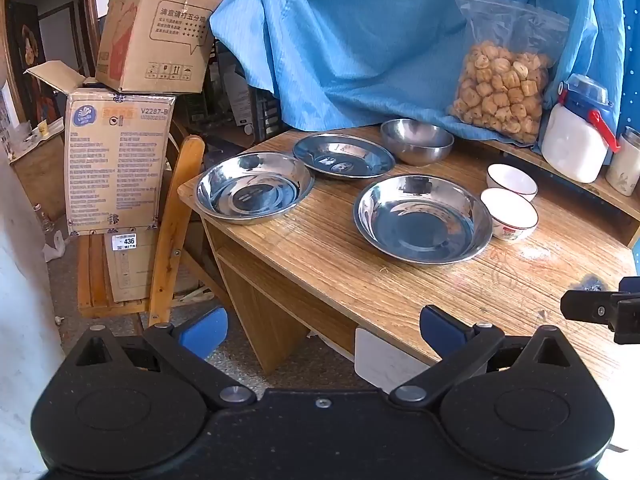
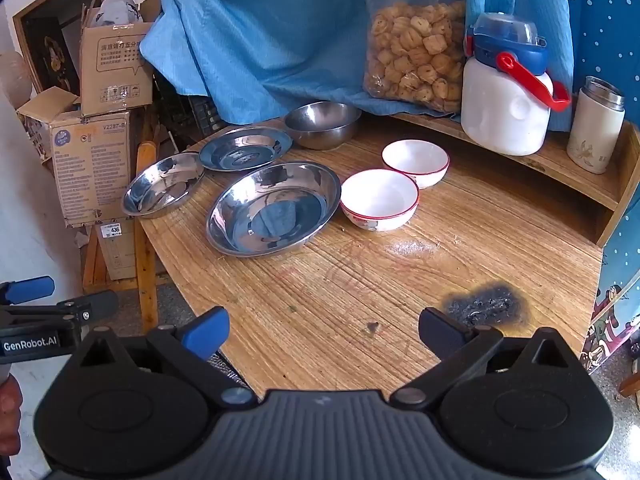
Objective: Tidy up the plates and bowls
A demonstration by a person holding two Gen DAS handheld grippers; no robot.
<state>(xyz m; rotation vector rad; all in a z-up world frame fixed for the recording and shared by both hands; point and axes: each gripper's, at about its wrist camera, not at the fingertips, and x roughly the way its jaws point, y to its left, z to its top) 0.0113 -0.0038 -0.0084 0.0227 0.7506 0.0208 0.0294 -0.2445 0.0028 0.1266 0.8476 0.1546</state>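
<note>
The left gripper (image 1: 324,330) is held with its fingers spread wide and nothing between them, above the near edge of the wooden table (image 1: 400,284). The right gripper (image 2: 324,330) is likewise spread and empty, a burn mark (image 2: 486,306) lying just beyond its right finger. Well ahead of both, three steel plates are noted: the largest plate (image 2: 274,208) nearest, a second plate (image 2: 164,184) at the left edge, a third plate (image 2: 245,148) behind. Two white bowls (image 2: 380,200) sit right of the largest plate, touching. A steel bowl (image 2: 322,124) stands farthest back.
</note>
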